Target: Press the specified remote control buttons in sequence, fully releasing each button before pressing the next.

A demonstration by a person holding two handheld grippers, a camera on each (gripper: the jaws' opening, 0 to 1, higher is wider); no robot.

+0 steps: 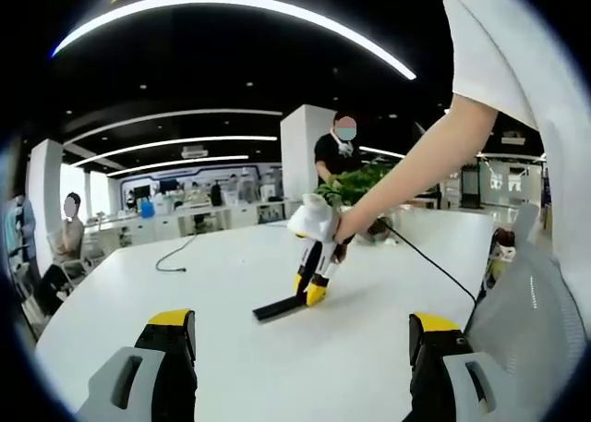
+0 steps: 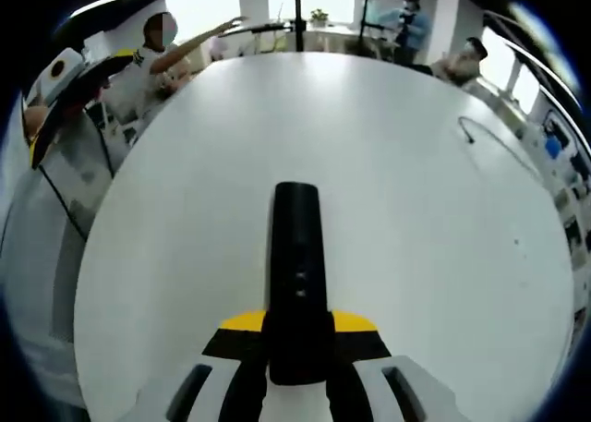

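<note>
My right tool [image 2: 297,334] was clamped on the black remote [image 2: 296,256] over the white surface [image 2: 416,210], my left tool [image 1: 300,343] apart and idle; seemingly no button pressed yet.

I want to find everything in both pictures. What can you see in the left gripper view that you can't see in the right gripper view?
The left gripper view alone has its own open left gripper at the bottom, green plants past the table, and the person's hand holding the right gripper.

The right gripper view alone gives the close look: the right gripper shut on the black remote, seen from just behind.

Both share the white table, that remote lying on it, a thin black cable, and people in the room behind.
</note>
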